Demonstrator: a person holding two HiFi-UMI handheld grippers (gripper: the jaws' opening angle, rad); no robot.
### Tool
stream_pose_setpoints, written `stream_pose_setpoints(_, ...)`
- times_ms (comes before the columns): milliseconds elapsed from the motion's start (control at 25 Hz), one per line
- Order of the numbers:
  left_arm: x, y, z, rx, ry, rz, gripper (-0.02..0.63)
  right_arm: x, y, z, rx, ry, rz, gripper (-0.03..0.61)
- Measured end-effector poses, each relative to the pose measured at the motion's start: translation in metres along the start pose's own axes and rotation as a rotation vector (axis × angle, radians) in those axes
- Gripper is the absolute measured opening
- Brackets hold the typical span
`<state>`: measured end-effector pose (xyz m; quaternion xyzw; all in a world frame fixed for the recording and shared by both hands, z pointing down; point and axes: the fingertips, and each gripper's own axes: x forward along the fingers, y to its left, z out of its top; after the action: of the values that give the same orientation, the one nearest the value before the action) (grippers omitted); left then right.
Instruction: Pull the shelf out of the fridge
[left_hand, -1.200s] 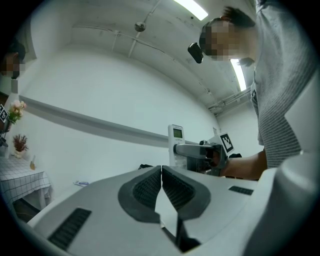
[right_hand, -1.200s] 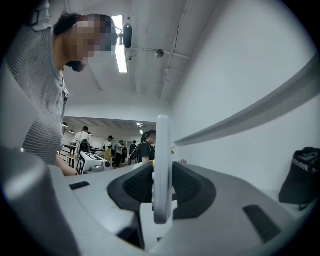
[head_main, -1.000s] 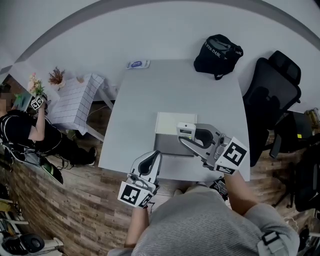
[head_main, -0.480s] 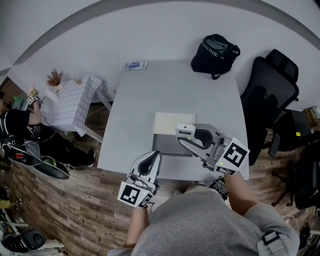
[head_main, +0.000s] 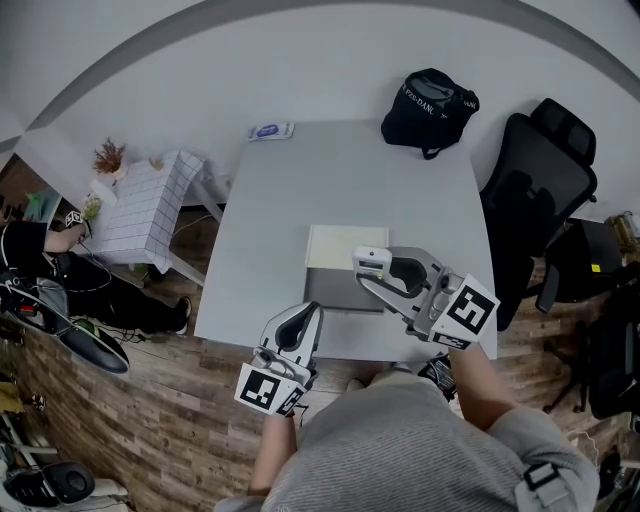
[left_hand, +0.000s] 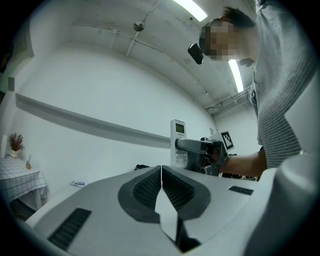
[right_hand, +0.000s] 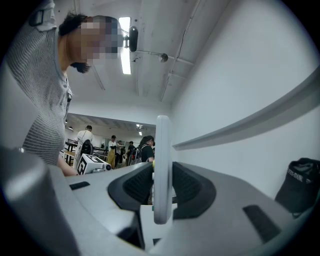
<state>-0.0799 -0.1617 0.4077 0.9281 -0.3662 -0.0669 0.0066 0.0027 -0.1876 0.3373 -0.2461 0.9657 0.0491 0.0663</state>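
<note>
Since a second ago: grippers barely shift, bystander at left edge moves | left gripper: jaws together, empty | right gripper: clamped on white remote control | white box, likely the fridge, on table beneath right gripper; shelf unseen | advice: park remote first; brace box while pulling

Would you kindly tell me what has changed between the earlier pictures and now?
Only the background changed: the person at the far left has shifted down and toward the picture's edge. The right gripper stays shut on the white remote control, the left gripper stays shut and empty, and the white box on the table has not moved.
</note>
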Motion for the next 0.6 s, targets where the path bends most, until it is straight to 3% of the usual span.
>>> stream_pose_setpoints(600,-0.002,0.010,0.001,-0.008,-0.001,-0.007,0.012,0.010,-0.003,-0.002,0.009,0.008,-0.009,0.117)
